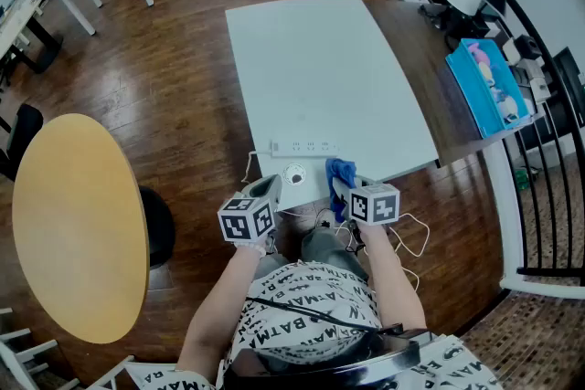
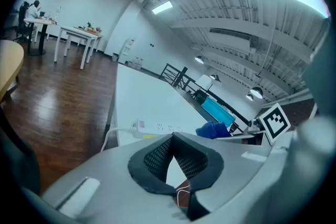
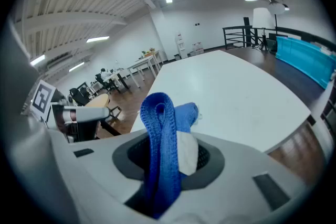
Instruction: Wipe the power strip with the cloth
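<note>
The left claw (image 1: 264,188) is closed on nothing and waits at the worktop (image 1: 320,59) edge, likely free to steady things. Just beyond lies the strip (image 1: 306,145), unwiped. The right claw (image 1: 344,187) clamps the folded cloth (image 1: 340,173), ready to rub.

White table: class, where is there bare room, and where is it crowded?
Bare: all the white table beyond the power strip, to its far edge. Crowded: the near edge, with a round white object, the blue cloth, left gripper and right gripper.
</note>
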### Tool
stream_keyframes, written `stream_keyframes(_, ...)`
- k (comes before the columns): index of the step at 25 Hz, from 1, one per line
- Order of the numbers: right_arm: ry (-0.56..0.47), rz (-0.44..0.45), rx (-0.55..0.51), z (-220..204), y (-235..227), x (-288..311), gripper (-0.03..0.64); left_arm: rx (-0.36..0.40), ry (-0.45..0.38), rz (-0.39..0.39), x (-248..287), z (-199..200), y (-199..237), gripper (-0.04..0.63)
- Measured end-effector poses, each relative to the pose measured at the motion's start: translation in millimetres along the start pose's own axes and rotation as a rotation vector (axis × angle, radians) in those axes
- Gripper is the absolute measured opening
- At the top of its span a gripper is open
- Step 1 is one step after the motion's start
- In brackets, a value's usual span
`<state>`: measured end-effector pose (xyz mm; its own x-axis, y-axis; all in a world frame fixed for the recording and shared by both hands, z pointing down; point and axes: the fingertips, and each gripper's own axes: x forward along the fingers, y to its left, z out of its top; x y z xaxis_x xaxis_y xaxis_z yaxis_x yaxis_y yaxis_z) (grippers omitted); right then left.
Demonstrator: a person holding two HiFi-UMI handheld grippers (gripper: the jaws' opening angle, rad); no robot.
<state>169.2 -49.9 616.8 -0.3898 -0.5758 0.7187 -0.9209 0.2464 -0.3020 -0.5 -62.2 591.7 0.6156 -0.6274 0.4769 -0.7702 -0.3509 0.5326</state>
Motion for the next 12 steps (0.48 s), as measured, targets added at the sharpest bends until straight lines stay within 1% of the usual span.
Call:
stream_keyframes(2, 0.003, 0.028, -0.008, 10.7, 9.3, 11.0, 0.124, -0.005, -0.003, 0.008, 0.3, -0.9, 3.7, 0.0)
stream_keyframes(7, 0.012, 0.06, -0.088, 39.4, 43.7, 45.6, 0.124, -0.002, -0.008, 0.021, 6.2, 2.9, 14.4, 0.0)
stream_keyframes(12, 0.049, 0.1, -0.113, 51.0, 72.6, 86.2, 0.124, -0.006, 0.006, 0.043, 10.7, 2.7, 26.6, 0.0)
